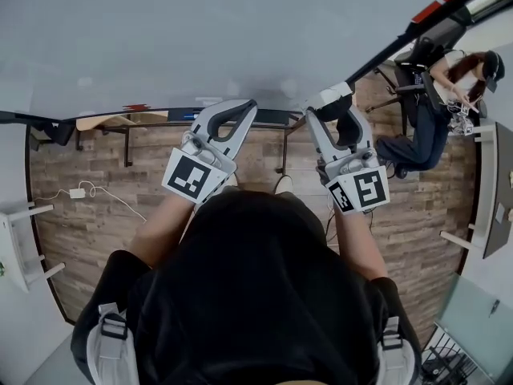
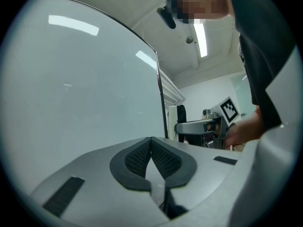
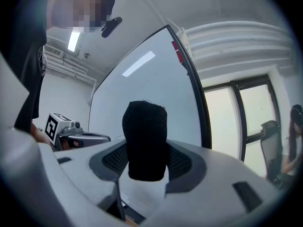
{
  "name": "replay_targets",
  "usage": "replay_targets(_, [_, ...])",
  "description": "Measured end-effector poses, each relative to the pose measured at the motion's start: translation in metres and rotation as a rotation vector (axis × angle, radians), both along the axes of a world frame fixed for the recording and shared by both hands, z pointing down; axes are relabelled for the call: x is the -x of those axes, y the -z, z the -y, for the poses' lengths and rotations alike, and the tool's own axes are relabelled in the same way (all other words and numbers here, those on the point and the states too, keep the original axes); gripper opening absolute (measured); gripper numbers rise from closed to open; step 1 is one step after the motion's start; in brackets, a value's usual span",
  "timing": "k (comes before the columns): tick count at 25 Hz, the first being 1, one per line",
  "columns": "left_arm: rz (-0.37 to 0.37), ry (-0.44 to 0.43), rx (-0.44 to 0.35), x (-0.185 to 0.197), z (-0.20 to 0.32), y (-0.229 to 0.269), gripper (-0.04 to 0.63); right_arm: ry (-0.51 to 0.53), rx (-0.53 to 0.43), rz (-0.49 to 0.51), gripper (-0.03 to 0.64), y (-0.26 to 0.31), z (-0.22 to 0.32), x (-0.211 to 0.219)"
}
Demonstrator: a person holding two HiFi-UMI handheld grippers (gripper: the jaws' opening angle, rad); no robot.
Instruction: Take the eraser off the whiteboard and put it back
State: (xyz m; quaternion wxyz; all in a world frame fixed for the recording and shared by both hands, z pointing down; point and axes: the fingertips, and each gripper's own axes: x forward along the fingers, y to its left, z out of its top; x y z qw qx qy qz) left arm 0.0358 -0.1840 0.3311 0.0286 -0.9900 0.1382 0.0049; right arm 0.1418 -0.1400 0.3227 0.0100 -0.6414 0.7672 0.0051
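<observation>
Your right gripper (image 3: 146,167): jaws clamped on black felt block eraser (image 3: 144,136). Your left gripper (image 2: 152,148): jaws together, near glossy white whiteboard (image 2: 80,89).

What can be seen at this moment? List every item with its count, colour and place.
whiteboard: one, white, upright ahead of both claws
eraser: one, black, between the right claw's jaws
adapter with cable: one, white, on the floor at left
wooden floor: one, brown, below the board
seated person: one, dark clothes, far right
left claw: one, grey, shut, empty
right claw: one, grey, shut on the eraser
</observation>
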Motion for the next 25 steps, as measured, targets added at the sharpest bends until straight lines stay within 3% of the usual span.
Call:
replay_targets(8, [0.005, 0.000, -0.008, 0.009, -0.015, 0.000, -0.005, 0.127, -0.024, -0.020, 0.222, 0.000, -0.006, 0.028])
replay_targets(25, [0.024, 0.043, -0.002, 0.010, -0.020, -0.004, -0.005, 0.183, -0.011, -0.014, 0.222, -0.010, -0.004, 0.034])
